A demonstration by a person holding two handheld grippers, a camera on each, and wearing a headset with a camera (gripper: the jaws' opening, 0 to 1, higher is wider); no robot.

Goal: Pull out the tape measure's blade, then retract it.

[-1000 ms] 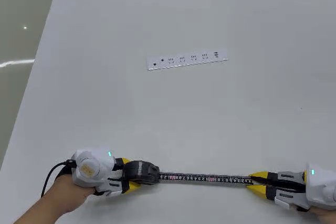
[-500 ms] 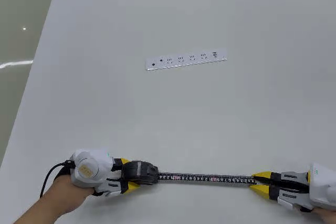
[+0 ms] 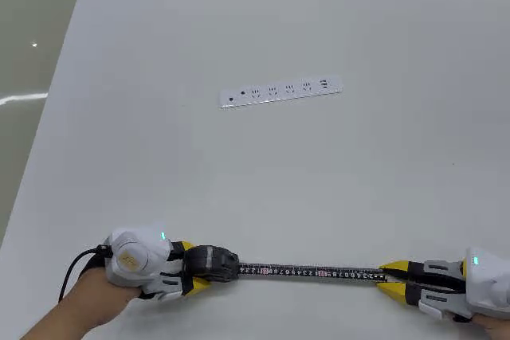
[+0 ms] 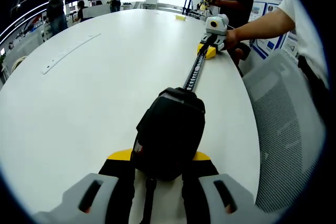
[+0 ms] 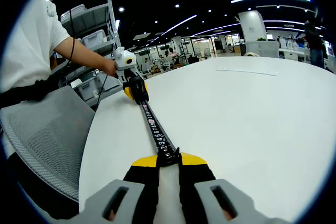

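While the left gripper (image 3: 196, 265) clamps the boxy tape measure (image 3: 215, 263), the right gripper (image 3: 390, 278) pinches its blade (image 3: 311, 271) — flat.

Black case (image 4: 170, 132); black blade (image 5: 156, 129), white numerals, perhaps red.

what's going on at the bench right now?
A person is working a tape measure with two handheld grippers on a white table. The left gripper clamps the black tape measure case, and the right gripper pinches the end of the blade. The blade is pulled out and runs straight between them along the table's near edge. A power strip lies farther back, apart from both.
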